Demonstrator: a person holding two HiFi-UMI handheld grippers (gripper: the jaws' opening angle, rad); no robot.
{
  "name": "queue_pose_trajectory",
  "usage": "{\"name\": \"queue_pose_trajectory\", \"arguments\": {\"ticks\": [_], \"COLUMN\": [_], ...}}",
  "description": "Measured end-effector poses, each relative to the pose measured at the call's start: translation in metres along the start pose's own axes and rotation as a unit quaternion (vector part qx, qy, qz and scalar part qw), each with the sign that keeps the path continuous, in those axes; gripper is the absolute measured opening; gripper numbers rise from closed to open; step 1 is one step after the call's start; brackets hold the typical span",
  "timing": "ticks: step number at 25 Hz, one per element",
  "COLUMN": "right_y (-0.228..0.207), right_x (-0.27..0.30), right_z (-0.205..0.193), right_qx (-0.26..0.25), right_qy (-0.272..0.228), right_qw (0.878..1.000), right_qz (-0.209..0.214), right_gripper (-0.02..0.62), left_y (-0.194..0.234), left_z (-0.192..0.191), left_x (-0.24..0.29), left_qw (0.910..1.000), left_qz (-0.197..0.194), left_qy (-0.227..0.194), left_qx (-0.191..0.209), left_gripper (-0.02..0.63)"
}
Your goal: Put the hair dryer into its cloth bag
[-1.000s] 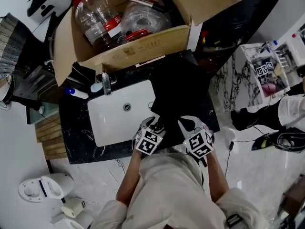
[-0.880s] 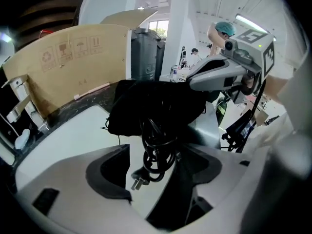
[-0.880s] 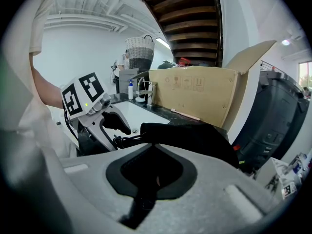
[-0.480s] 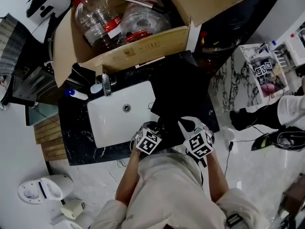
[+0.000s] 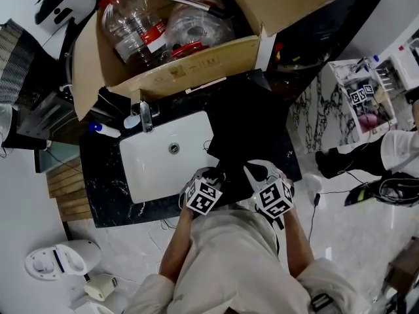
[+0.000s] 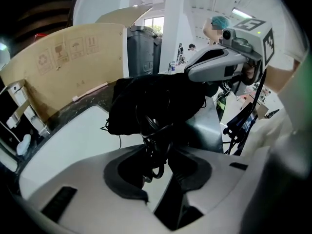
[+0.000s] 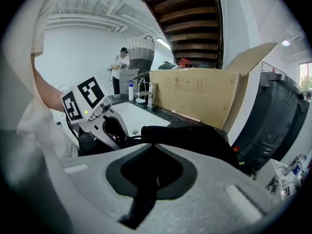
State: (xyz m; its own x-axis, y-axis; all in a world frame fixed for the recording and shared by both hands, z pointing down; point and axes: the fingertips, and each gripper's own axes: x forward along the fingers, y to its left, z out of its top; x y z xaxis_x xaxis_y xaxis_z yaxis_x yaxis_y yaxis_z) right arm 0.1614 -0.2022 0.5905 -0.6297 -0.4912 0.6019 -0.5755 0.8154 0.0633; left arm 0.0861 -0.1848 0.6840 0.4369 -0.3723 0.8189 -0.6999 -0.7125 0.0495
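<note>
**Pinching the bag's near edge**

Head view: the cloth bag [image 5: 252,129] lies on the dark surface [image 5: 105,175] beside the sink [image 5: 163,152]. The left claw [image 5: 213,175] and right claw [image 5: 256,171] are at its near edge.
Left gripper view: the left claw, which has just been closing, pinches a black cord [image 6: 155,130].
Right gripper view: the right claw is pressed together on the bag's edge.

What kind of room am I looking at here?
Likely a mock washroom set in a workshop: a white sink with a tap in a dark marble counter, and an open cardboard box behind it.
</note>
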Motion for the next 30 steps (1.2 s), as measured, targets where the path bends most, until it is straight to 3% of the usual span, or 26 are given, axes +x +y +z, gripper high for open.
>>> {"name": "queue_pose_trajectory", "arguments": {"ticks": [12, 30], "right_y": [0.005, 0.019], "right_x": [-0.004, -0.007], "right_z": [0.008, 0.009], "right_qx": [-0.004, -0.009], "right_qy": [-0.014, -0.024], "right_qw": [1.000, 0.999], "right_qz": [0.011, 0.045], "right_gripper": [0.017, 0.017], "left_y": [-0.005, 0.001], "left_z": [0.034, 0.074], "left_x": [0.001, 0.020], "left_qw": [0.9988, 0.9961], "left_qz": [0.015, 0.028], "left_qy": [-0.046, -0.081], "left_qx": [-0.004, -0.020], "left_gripper": [0.124, 0.123]}}
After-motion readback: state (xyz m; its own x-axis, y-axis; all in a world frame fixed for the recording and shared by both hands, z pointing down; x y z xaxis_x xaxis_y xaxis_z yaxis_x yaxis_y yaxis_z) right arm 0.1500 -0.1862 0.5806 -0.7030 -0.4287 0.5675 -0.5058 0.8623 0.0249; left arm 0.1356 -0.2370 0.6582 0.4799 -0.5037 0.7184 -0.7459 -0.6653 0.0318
